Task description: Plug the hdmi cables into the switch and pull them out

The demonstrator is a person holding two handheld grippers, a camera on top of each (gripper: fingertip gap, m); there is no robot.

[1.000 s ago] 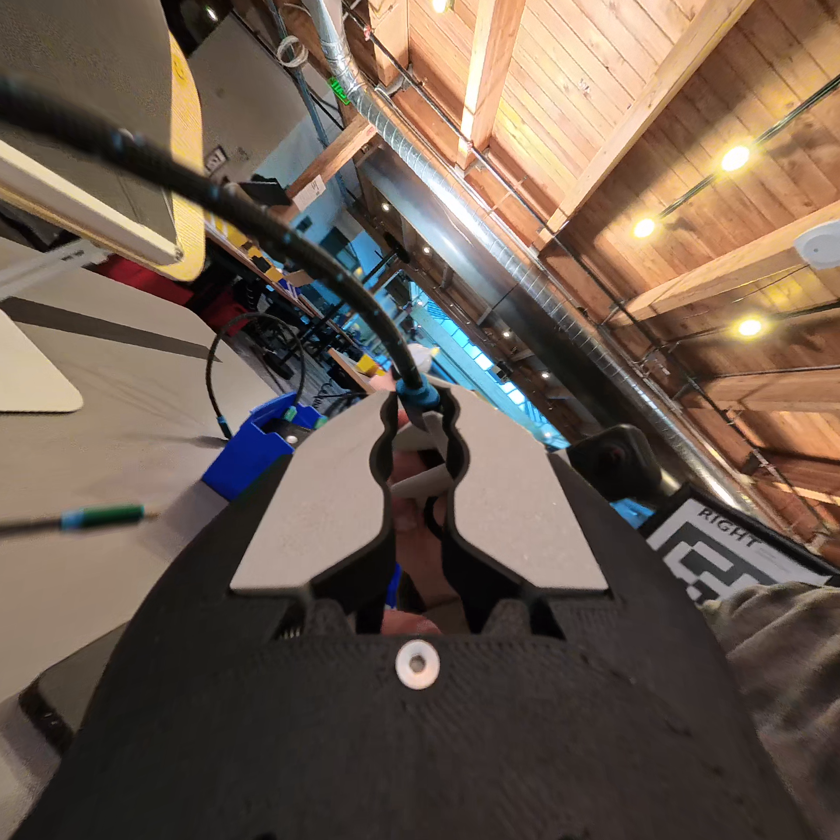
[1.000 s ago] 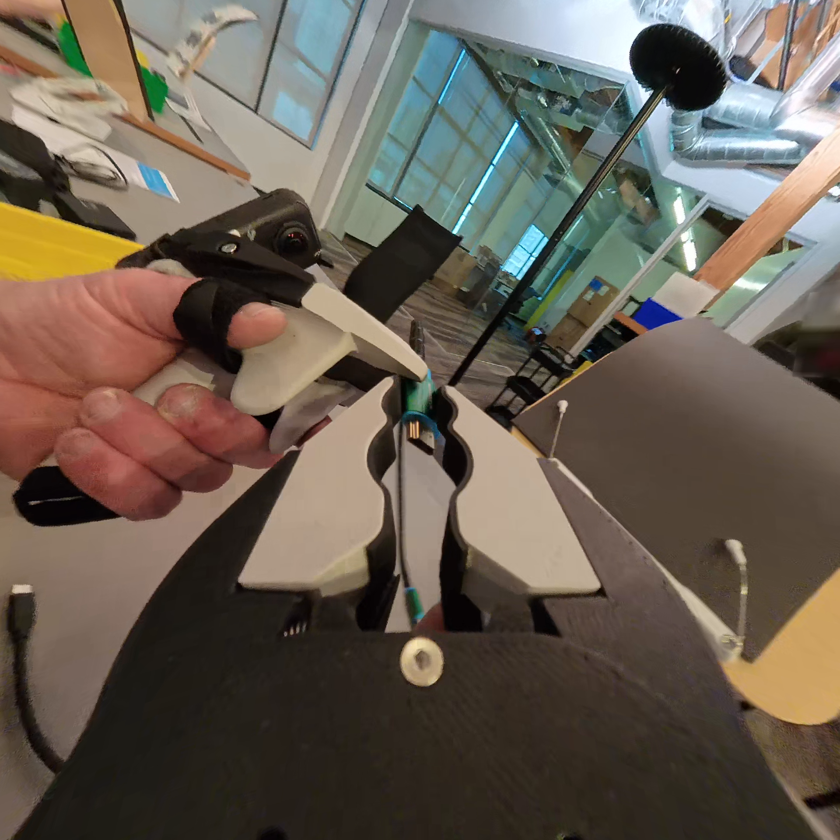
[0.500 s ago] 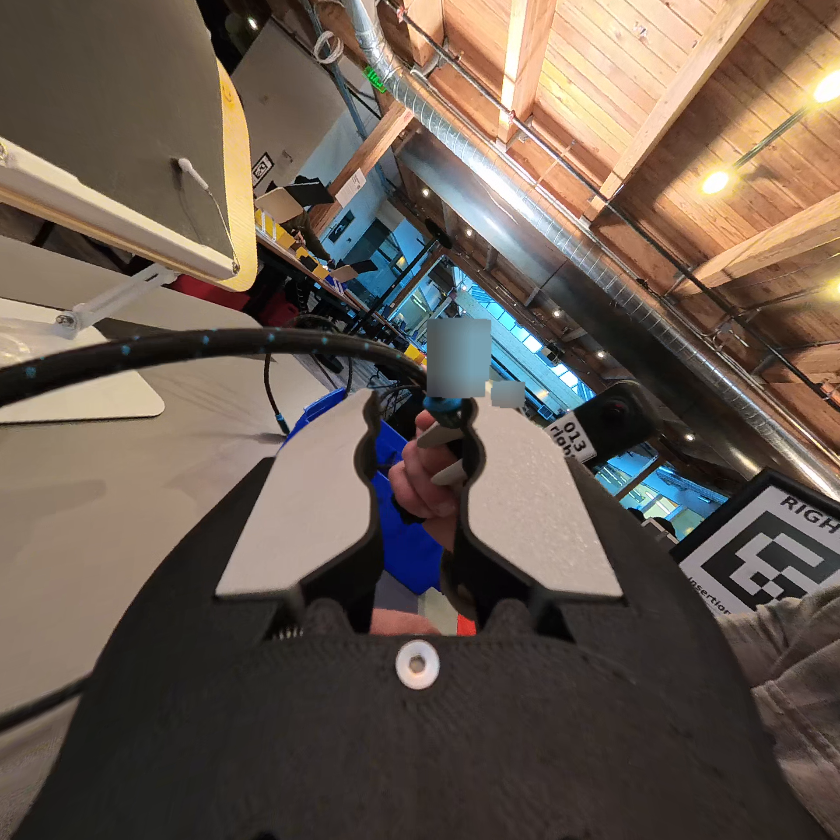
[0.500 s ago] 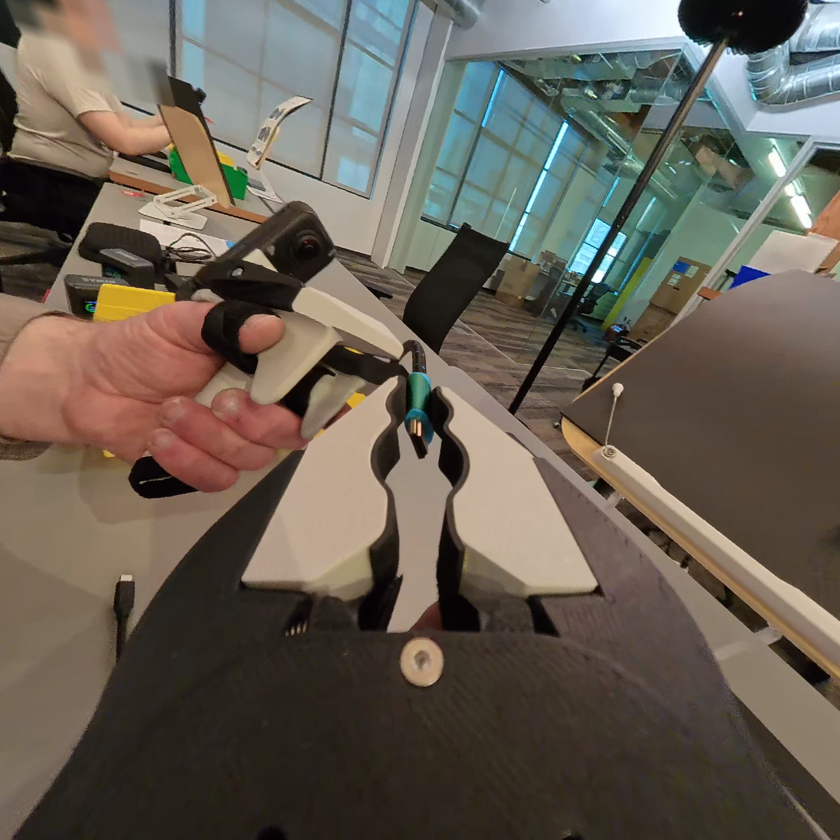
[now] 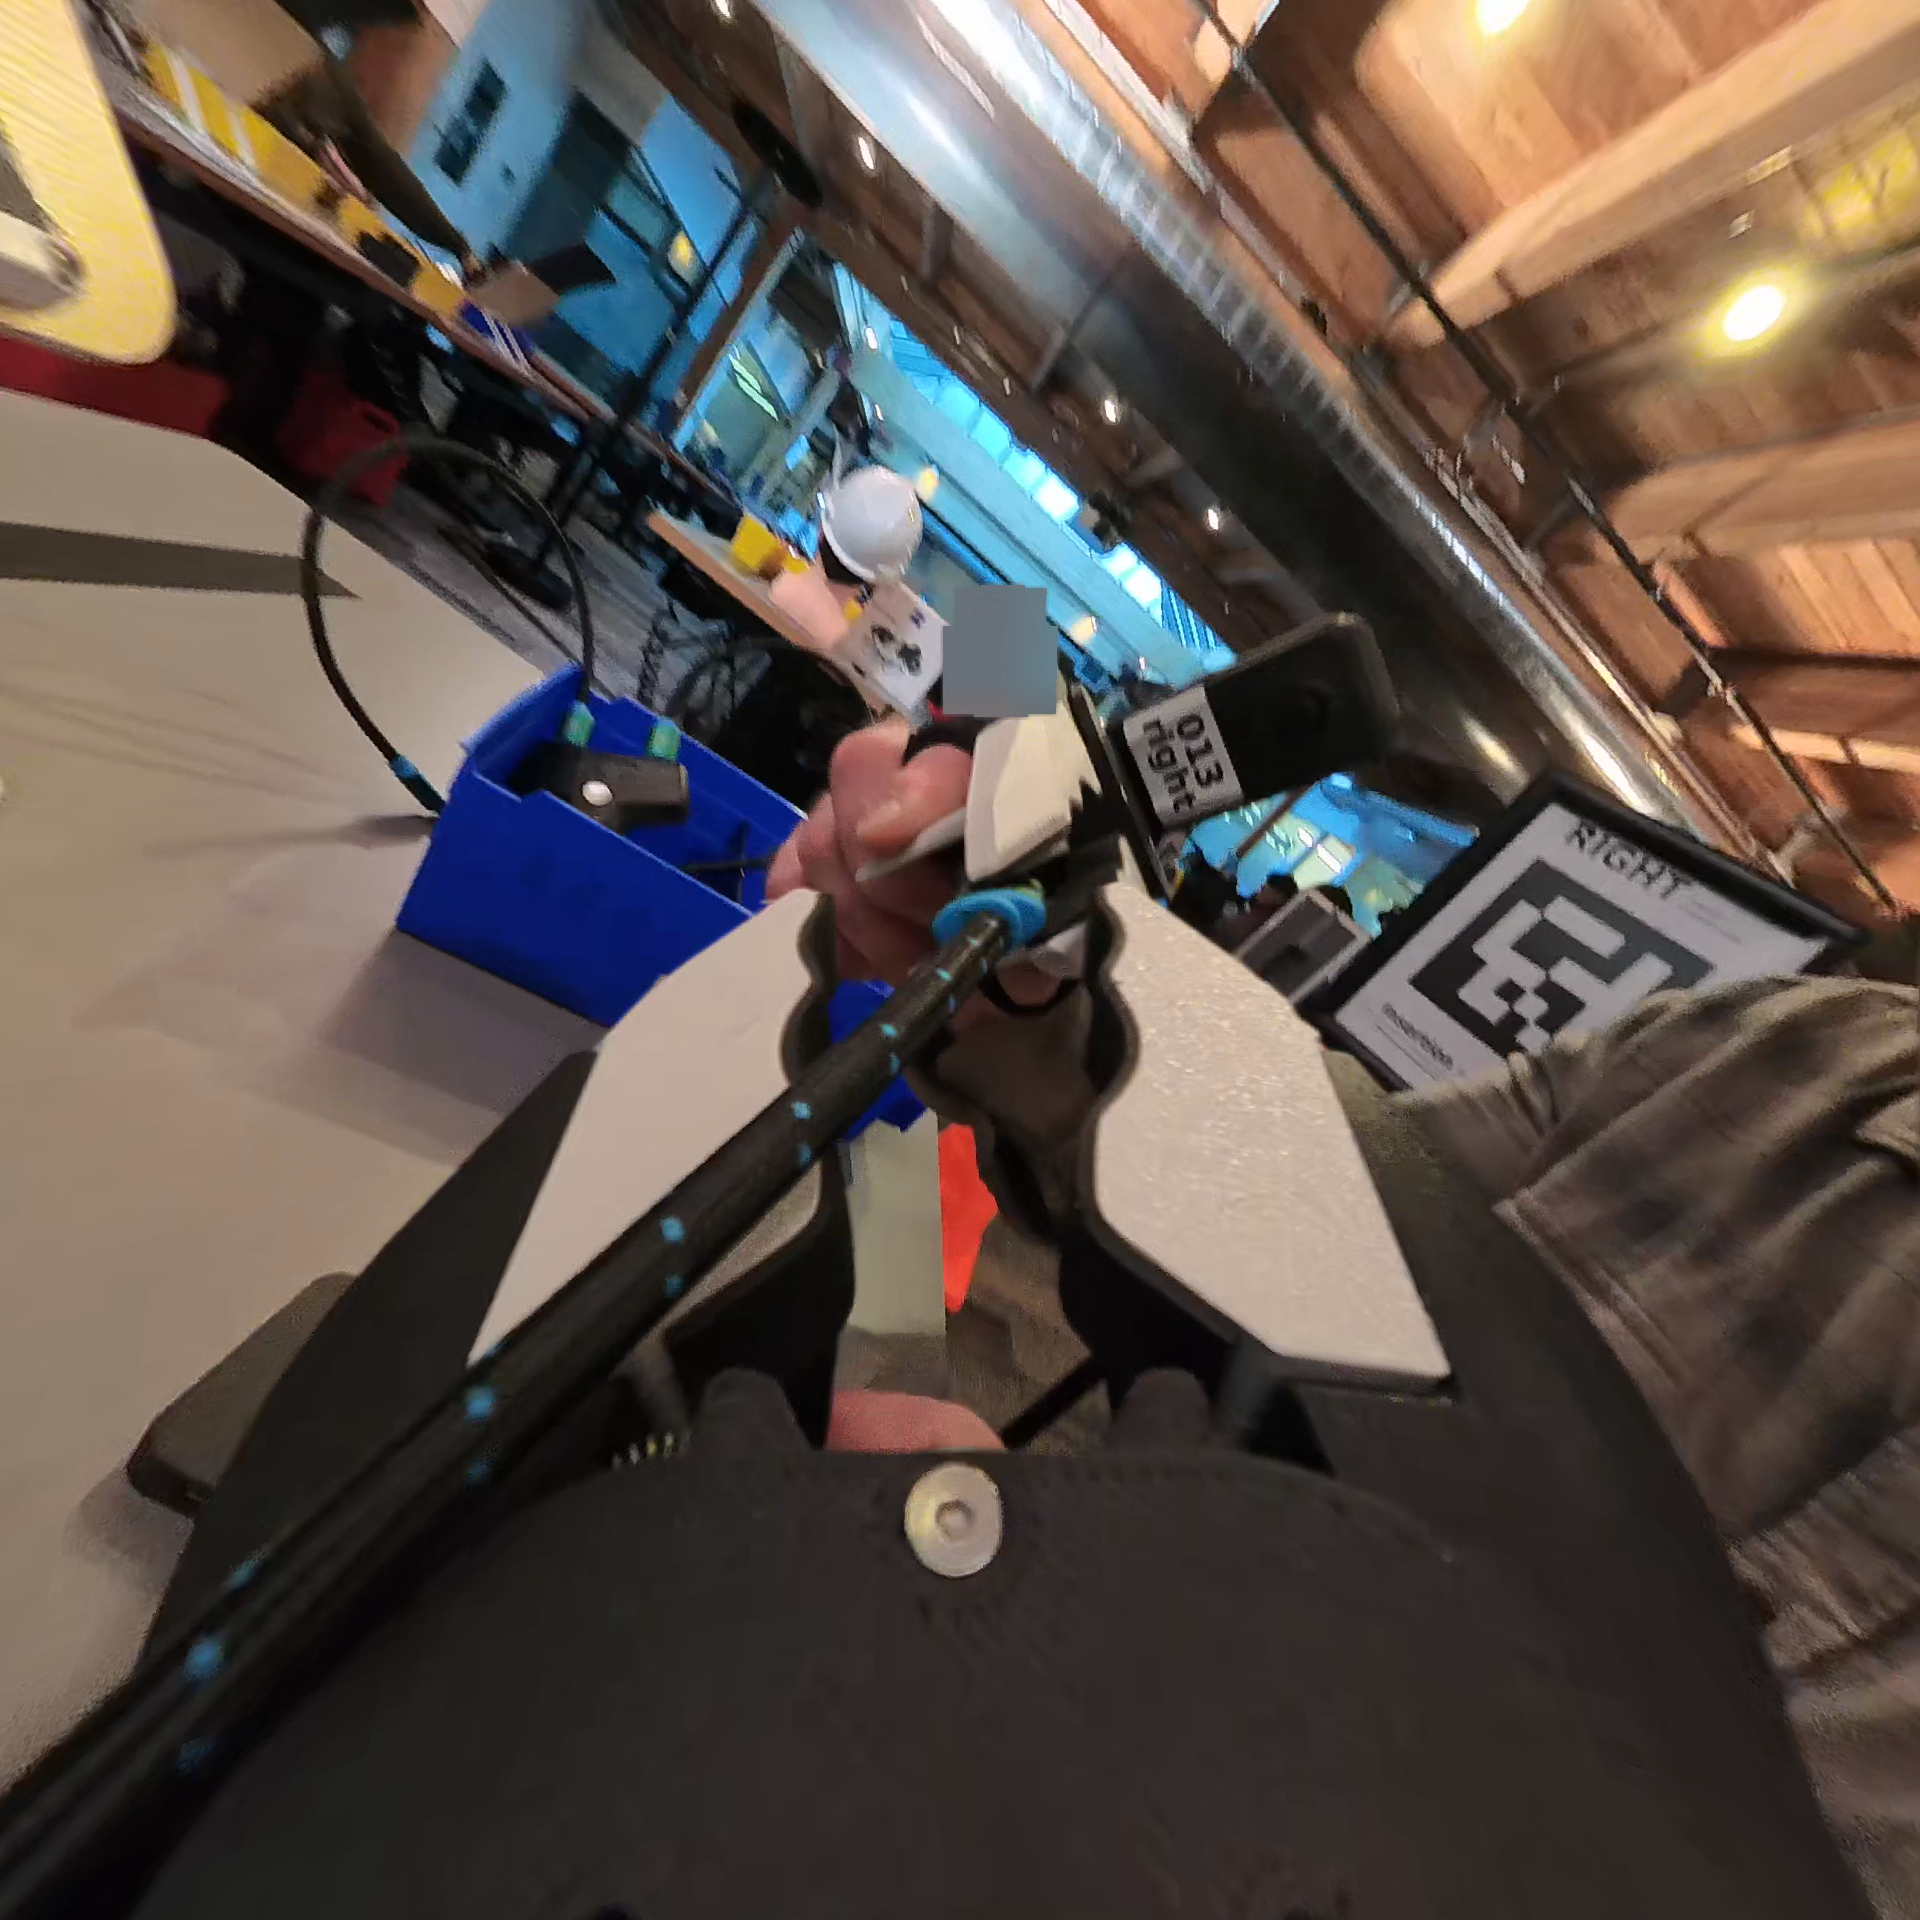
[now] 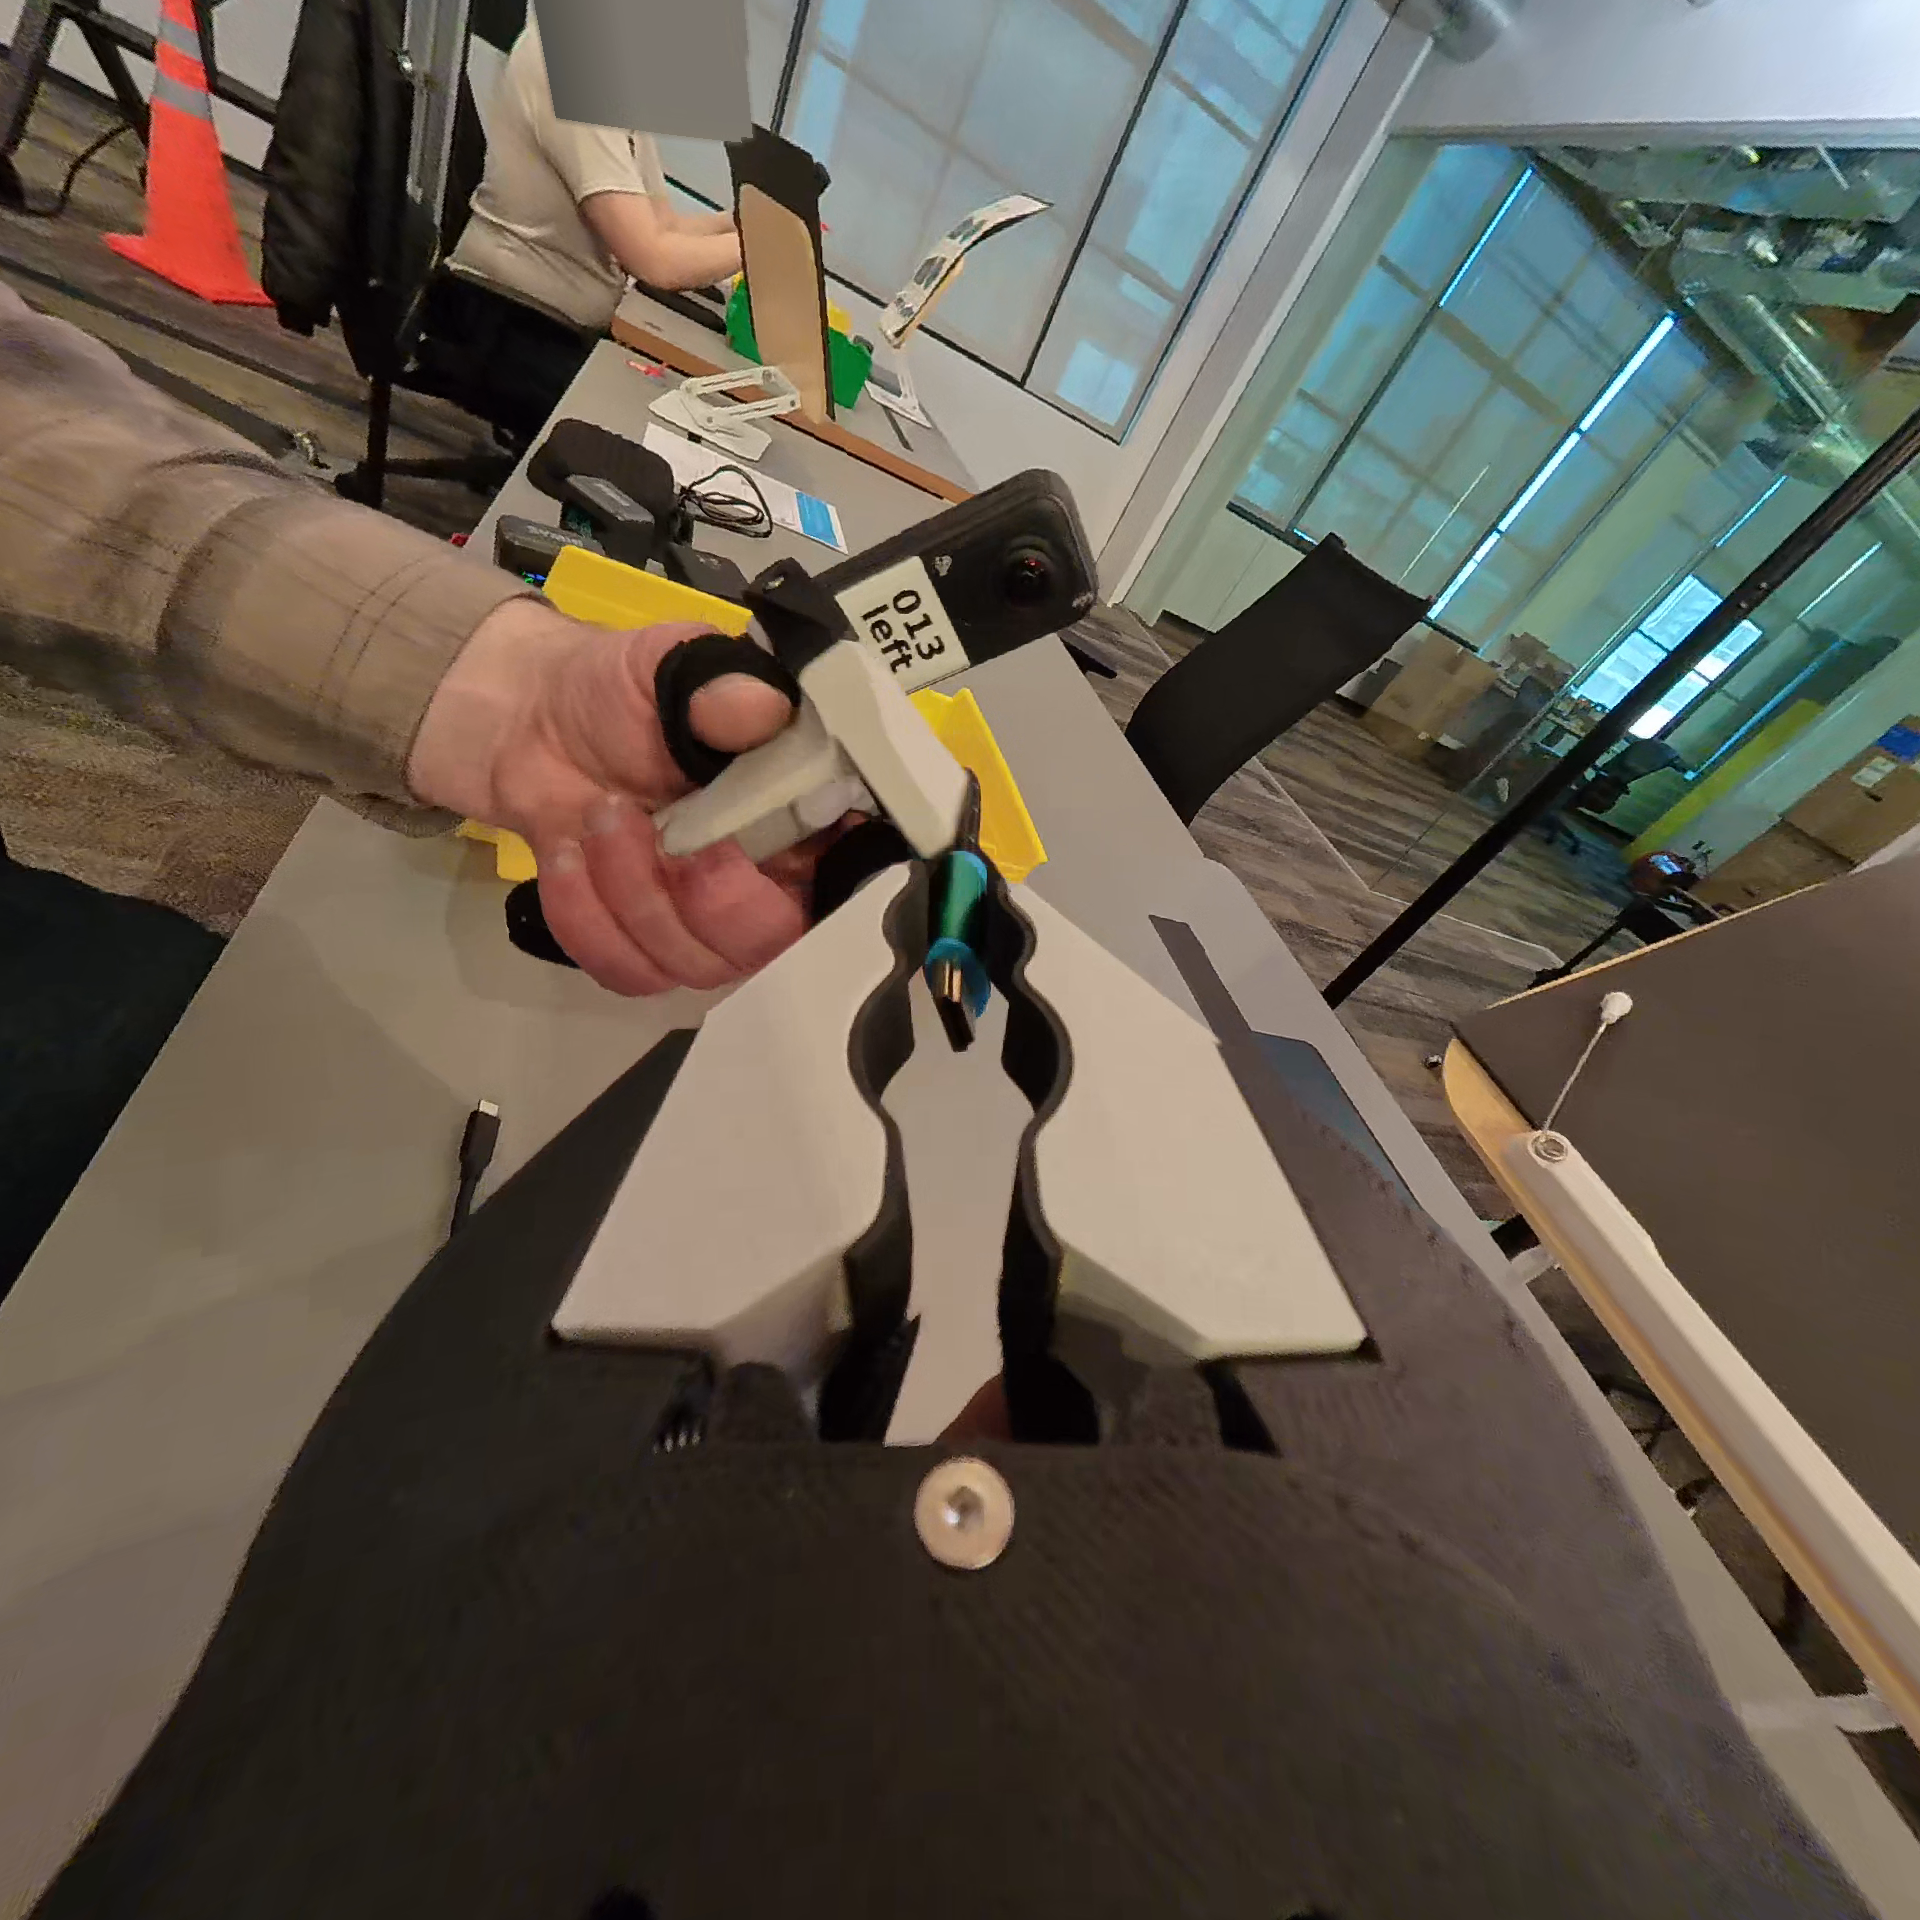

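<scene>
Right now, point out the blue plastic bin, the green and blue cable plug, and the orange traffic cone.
Blue plastic bin (image 5: 540,894), left wrist view, on its near outer wall.
Green and blue cable plug (image 6: 958,935), right wrist view, on its coloured sleeve.
Orange traffic cone (image 6: 187,177), right wrist view, on its body.

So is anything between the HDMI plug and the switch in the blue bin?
Partly. The HDMI plug hangs between the right gripper's fingertips. In the left wrist view, the hand holding that gripper lies on the line toward the switch, which sits inside the blue bin. Nothing else visibly intervenes.
</scene>
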